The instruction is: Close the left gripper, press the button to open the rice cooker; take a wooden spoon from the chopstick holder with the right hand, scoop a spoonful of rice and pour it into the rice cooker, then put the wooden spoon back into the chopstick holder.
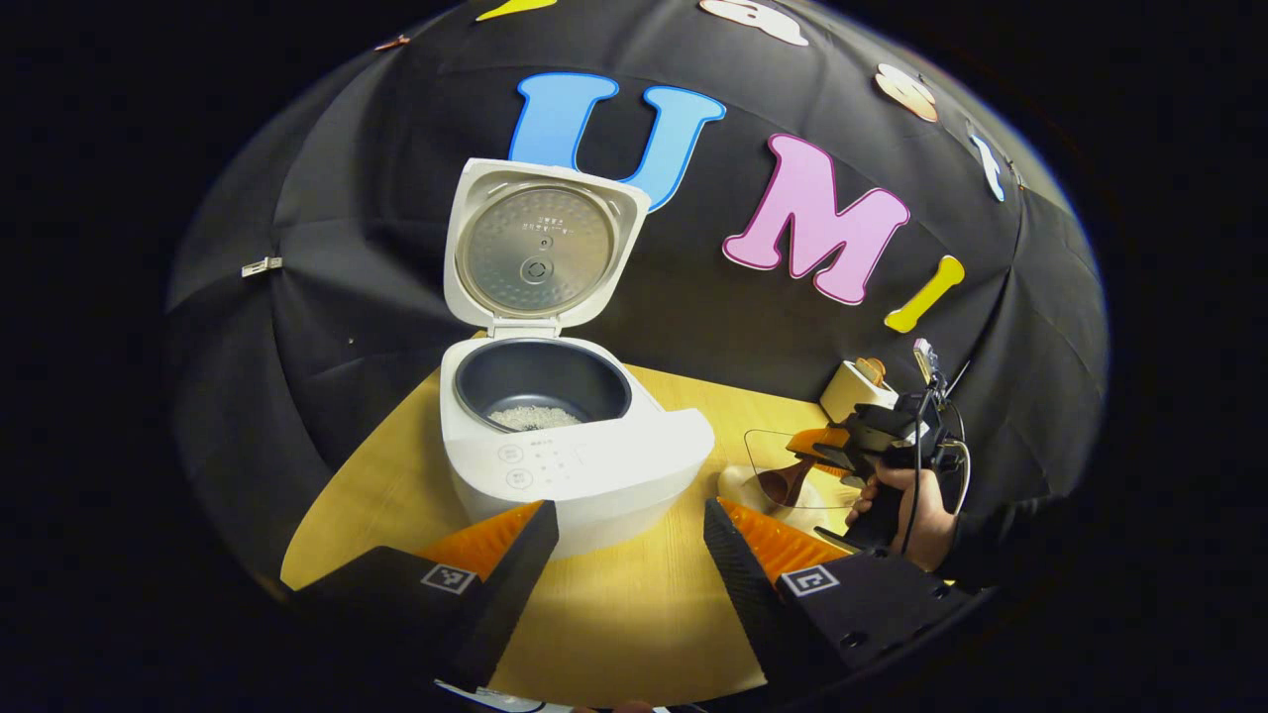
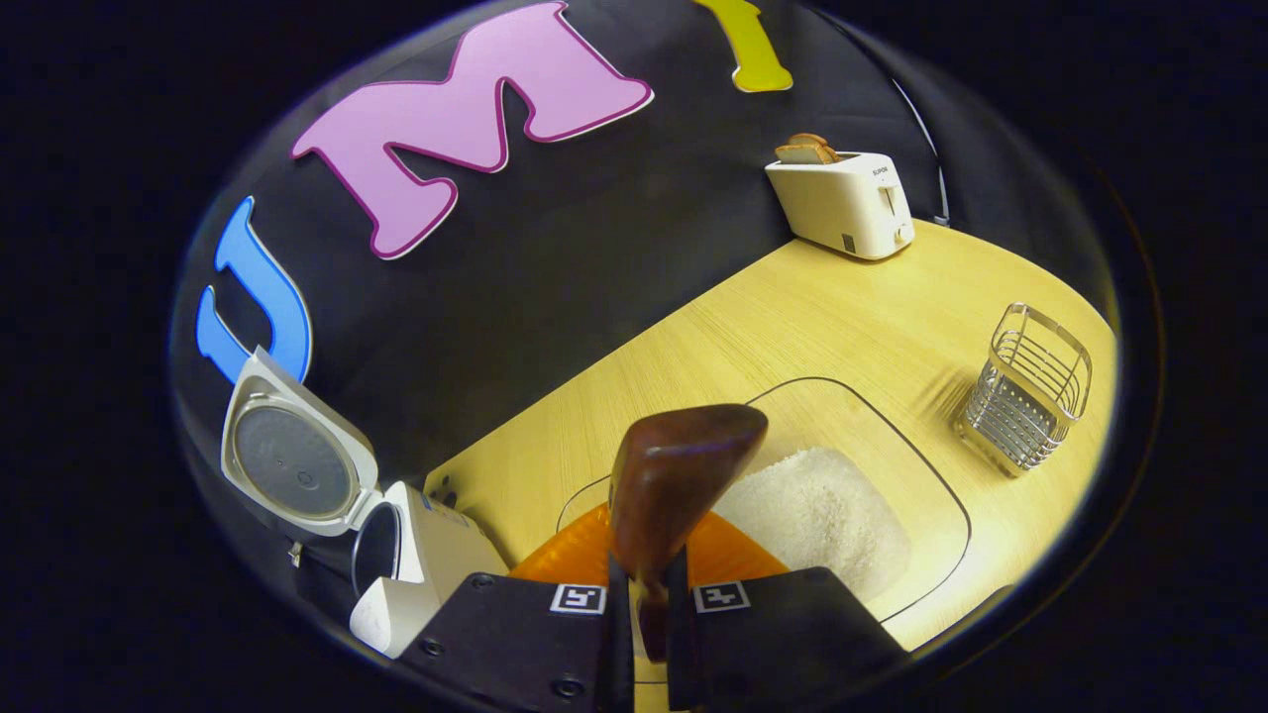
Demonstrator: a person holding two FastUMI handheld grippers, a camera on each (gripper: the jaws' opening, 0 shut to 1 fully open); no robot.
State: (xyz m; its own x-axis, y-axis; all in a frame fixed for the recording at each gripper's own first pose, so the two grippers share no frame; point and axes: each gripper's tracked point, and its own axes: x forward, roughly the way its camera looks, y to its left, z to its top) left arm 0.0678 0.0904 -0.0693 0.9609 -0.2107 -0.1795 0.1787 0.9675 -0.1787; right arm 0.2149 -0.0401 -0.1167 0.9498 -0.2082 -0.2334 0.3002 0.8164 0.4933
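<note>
Spoon hovering over rice

Right gripper is clamping the spoon above the rice (cooker open); left gripper is idling apart.

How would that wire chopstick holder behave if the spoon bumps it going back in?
The wire chopstick holder looks like thin open mesh and stands empty, so it is probably light and may slide on the smooth wooden table. It is taller than wide, so a knock near its rim might tip it.
</note>
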